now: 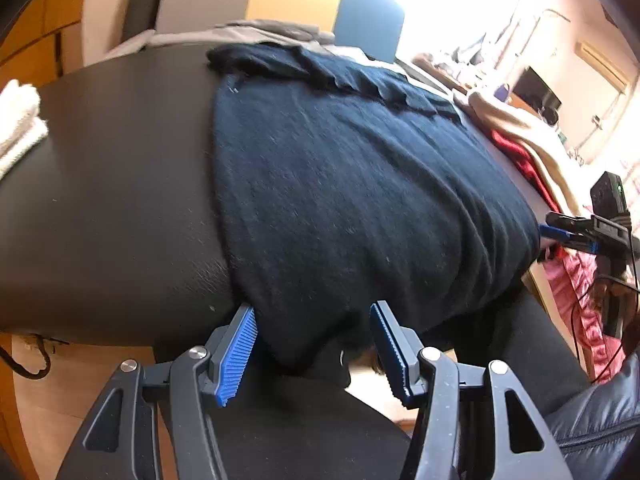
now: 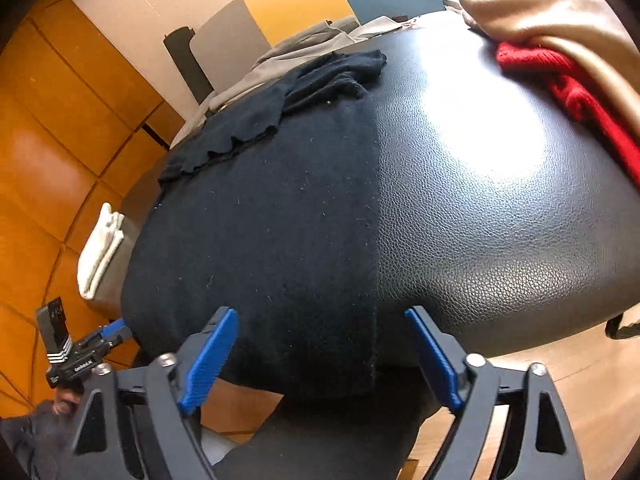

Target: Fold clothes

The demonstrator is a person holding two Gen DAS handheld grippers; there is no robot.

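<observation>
dark garment (image 1: pixel 340 184) lies lengthwise, hem nearest.

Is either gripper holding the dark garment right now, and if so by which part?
Neither. Both the left gripper and right gripper stand open around the dark garment's near hem, pads not pressing it.

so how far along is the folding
Partly done, it seems. A white folded piece sits at the table's edge. In hand: the black garment lies spread flat, sleeve bunched at the far end, near hem hanging over the edge between the open jaws of the left gripper and right gripper; neither grips it. Left: folding it, then the red and beige clothes.
</observation>
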